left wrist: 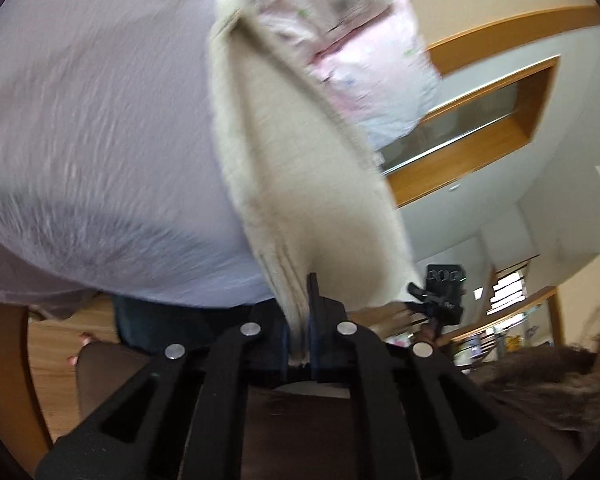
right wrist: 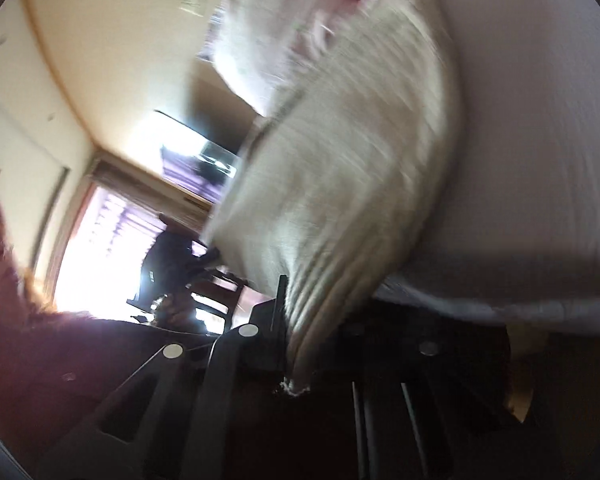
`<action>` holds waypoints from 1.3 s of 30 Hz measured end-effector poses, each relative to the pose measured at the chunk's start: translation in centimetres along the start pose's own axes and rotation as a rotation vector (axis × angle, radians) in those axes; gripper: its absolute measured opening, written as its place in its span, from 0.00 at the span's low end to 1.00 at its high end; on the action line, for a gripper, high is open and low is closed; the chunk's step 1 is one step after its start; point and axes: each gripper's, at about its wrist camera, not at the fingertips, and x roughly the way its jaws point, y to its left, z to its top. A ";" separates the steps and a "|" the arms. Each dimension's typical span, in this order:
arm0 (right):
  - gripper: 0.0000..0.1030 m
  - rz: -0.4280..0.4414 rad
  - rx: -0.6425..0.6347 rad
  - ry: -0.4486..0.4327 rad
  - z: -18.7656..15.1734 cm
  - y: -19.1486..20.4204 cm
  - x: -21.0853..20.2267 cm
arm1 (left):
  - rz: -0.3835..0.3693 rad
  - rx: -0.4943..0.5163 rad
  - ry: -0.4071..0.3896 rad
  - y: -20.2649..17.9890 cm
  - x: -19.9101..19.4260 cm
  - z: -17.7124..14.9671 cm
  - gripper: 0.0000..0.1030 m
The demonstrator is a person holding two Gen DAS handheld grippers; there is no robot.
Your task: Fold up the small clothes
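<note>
Both the left gripper (left wrist: 300, 336) and right gripper (right wrist: 288, 340) clench edges of the cream knit garment (left wrist: 300, 184), lifted in the air before the person's torso, and a thin, blurred bite could slip free

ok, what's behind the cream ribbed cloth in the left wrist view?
Behind the cream ribbed cloth, pinched in the left gripper: the person's lilac shirt and a pink patterned garment. The cloth hides the garment's lower part. The right gripper pinches the same cloth.
</note>
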 end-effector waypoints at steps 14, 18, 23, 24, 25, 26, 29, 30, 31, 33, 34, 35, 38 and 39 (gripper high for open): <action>0.10 -0.411 -0.096 -0.436 25.8 -0.6 4.4 | 0.252 0.101 -0.317 -4.2 6.1 25.8 0.07; 0.13 -0.616 0.153 -0.342 29.5 -6.3 8.8 | 0.419 -0.025 -0.256 0.1 10.8 30.7 0.09; 0.98 -0.487 0.121 -0.485 27.8 -4.3 7.6 | 0.334 -0.076 -0.299 1.2 9.2 28.9 0.19; 0.98 -0.446 0.093 -0.536 27.6 -3.6 6.9 | 0.327 -0.068 -0.303 0.9 8.5 28.3 0.27; 0.98 -0.365 0.069 -0.579 27.1 -3.0 5.7 | 0.315 -0.066 -0.306 0.8 7.5 28.0 0.30; 0.98 -0.298 0.057 -0.607 26.4 -2.7 4.8 | 0.306 -0.067 -0.306 0.6 6.9 27.7 0.35; 0.98 -0.162 0.030 -0.671 24.4 -3.5 2.9 | 0.316 -0.059 -0.267 0.3 5.2 25.6 0.42; 0.98 -0.158 0.049 -0.665 24.2 -4.0 2.5 | 0.325 -0.061 -0.246 0.4 4.8 24.8 0.43; 0.98 -0.159 0.071 -0.653 23.7 -4.6 2.1 | 0.328 -0.068 -0.232 0.5 5.0 24.4 0.44; 0.98 -0.150 0.094 -0.649 23.7 -5.4 2.2 | 0.324 -0.093 -0.188 1.0 5.3 23.4 0.44; 0.98 -0.153 0.094 -0.659 23.6 -5.5 1.9 | 0.329 -0.104 -0.173 1.3 5.5 23.0 0.44; 0.98 -0.153 0.092 -0.661 23.4 -5.8 2.2 | 0.336 -0.111 -0.156 1.4 6.0 22.6 0.45; 0.98 -0.143 0.088 -0.659 23.2 -5.5 2.1 | 0.374 -0.112 -0.125 1.7 7.3 22.2 0.49; 0.98 -0.145 0.090 -0.658 23.3 -5.5 2.2 | 0.380 -0.114 -0.122 1.7 7.7 22.1 0.51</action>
